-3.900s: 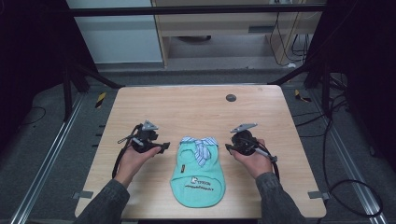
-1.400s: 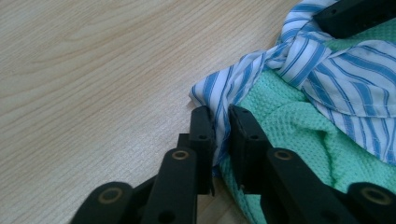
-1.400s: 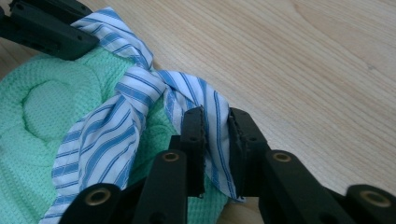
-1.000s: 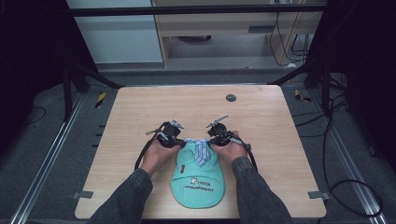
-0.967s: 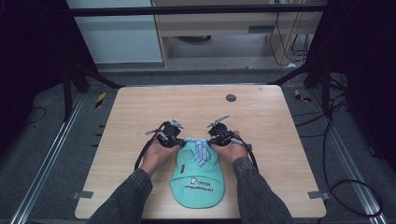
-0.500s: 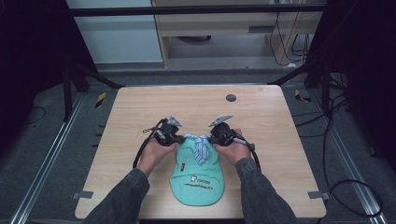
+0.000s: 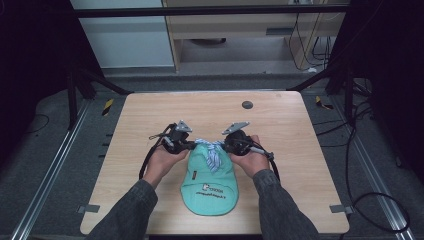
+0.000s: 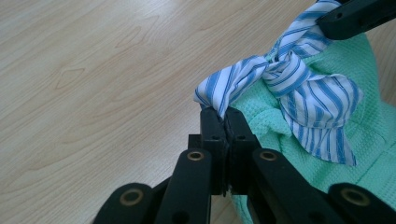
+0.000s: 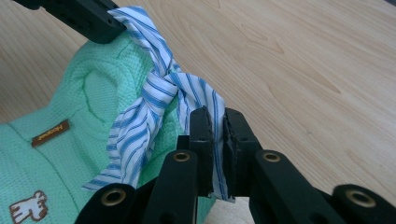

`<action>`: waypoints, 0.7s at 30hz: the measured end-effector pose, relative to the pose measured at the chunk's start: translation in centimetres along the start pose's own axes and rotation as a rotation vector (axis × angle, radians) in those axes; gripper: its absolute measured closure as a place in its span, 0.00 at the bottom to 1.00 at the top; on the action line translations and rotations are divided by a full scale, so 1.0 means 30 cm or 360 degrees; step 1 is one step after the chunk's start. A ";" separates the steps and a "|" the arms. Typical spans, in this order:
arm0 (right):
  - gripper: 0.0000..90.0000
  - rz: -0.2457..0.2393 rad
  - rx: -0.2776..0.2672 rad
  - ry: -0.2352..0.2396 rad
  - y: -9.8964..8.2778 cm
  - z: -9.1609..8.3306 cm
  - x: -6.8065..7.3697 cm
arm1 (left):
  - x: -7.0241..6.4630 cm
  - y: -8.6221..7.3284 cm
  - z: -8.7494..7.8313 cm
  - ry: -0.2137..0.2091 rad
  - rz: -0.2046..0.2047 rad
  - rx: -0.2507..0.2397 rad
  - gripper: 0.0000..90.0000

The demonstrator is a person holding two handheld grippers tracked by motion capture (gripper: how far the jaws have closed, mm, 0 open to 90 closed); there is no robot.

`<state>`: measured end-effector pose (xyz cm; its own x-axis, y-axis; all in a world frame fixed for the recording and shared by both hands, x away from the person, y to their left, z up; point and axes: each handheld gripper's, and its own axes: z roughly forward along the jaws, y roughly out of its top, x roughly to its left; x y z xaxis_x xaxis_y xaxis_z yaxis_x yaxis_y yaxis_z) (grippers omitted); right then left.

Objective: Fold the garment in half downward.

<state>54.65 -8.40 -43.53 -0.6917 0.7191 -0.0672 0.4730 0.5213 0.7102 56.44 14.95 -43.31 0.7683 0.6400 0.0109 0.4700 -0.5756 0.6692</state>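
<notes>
While both hands sit near the counter's (image 7: 150, 115) middle in the high view, the left claw (image 7: 190, 145) comes in from the left and pinches one tail of the blue-striped fabric bow (image 7: 210, 150). Left gripper view: left claw (image 8: 226, 122) jaws fully closed, pads clamped on a bow corner (image 8: 219, 91), fabric bunched just above the tips, wood grain off to the left. Bow knot sits at the back edge of the mint green cap (image 7: 209, 182), which lies flat on the counter between the two forearms, brim toward the person, small logo patch on the front panel. Bow's striped tails drape over the cap's waffle-knit crown (image 8: 373, 135). Right of the knot, the right claw (image 7: 225, 146) grips the opposite tail. Right gripper view: right claw (image 9: 215, 122) jaws nearly closed with a strip of striped cloth (image 9: 205, 100) sandwiched between the pads, cap (image 9: 70, 149) with a brown tag at lower left. Small dark round thing (image 7: 247, 104) sits well apart near the far edge.
</notes>
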 end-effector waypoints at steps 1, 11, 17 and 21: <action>0.92 -0.0014 -0.0013 -0.0002 0.002 -0.008 0.000 | -0.001 0.005 -0.006 0.0002 0.0003 -0.0009 0.98; 0.92 -0.0051 -0.0058 -0.0021 0.025 -0.047 -0.011 | -0.001 0.039 -0.038 0.0009 0.0028 -0.0044 0.98; 0.92 -0.0069 -0.0067 -0.0036 0.049 -0.064 -0.022 | 0.005 0.066 -0.053 0.0020 0.0041 -0.0065 0.98; 0.92 -0.0084 -0.0068 -0.0047 0.065 -0.073 -0.028 | 0.009 0.078 -0.063 0.0025 0.0040 -0.0078 0.98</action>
<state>54.97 -8.99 -40.55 -0.6984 0.7046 -0.1256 0.4120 0.5394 0.7344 56.93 14.73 -40.34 0.7726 0.6336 0.0394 0.4285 -0.5663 0.7041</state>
